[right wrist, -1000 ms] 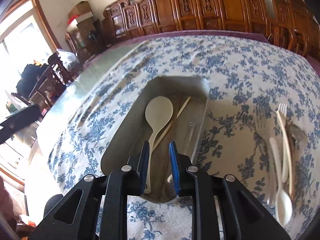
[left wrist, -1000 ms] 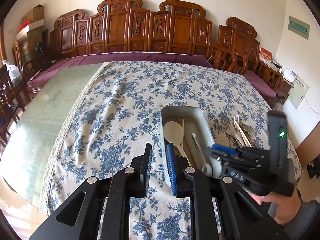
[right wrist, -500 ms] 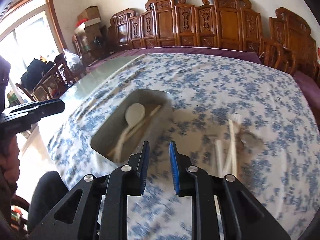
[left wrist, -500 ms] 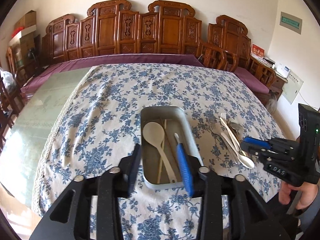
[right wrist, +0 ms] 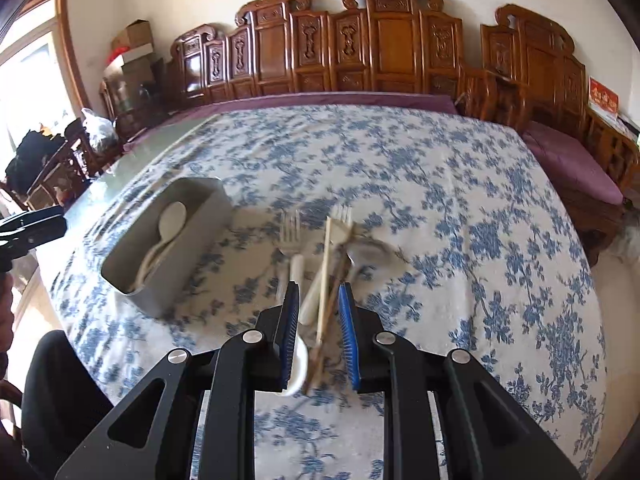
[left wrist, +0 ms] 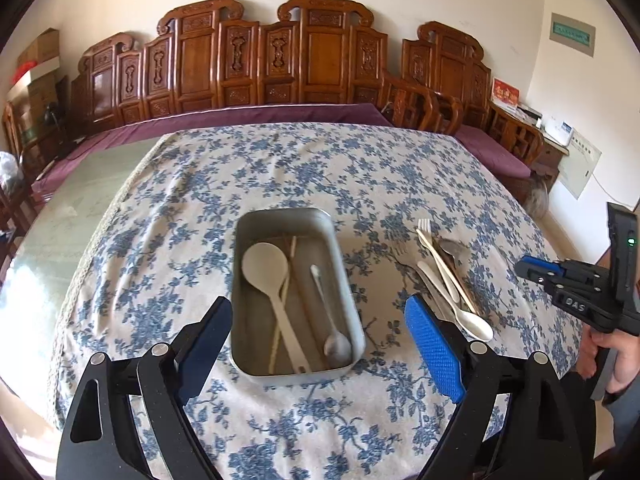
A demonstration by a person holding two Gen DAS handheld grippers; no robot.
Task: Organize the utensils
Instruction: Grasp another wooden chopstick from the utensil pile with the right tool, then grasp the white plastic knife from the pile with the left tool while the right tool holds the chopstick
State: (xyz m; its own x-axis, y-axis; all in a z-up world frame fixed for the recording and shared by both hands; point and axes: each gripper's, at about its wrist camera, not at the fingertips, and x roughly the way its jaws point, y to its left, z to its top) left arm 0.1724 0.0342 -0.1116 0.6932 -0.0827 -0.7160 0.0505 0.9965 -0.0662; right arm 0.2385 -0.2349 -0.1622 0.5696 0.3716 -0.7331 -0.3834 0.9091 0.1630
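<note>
A grey metal tray (left wrist: 237,268) sits mid-table on the blue floral cloth. It holds a white spoon (left wrist: 266,268), a chopstick (left wrist: 286,280) and a small metal spoon (left wrist: 336,346). My left gripper (left wrist: 318,306) hovers at the tray's near end; its jaws are opening wide and hold nothing. To the tray's right lies a loose pile of utensils (left wrist: 444,276): forks, spoons and chopsticks. My right gripper (right wrist: 318,289) hangs just above the pile's near end. A narrow gap shows between its pads, which do not press on the wooden chopstick (right wrist: 325,272) and white handles seen through it.
A carved wooden bench (left wrist: 312,64) with a purple cushion runs behind the table. Bare glass tabletop (left wrist: 72,216) lies left of the cloth. Chairs and bags (right wrist: 44,160) stand at the far left. A hand (left wrist: 608,356) holds the right gripper at the table's right edge.
My left gripper has opened wide and drawn back from the tray. My right gripper has swung from over the tray to over the utensil pile, its gap unchanged.
</note>
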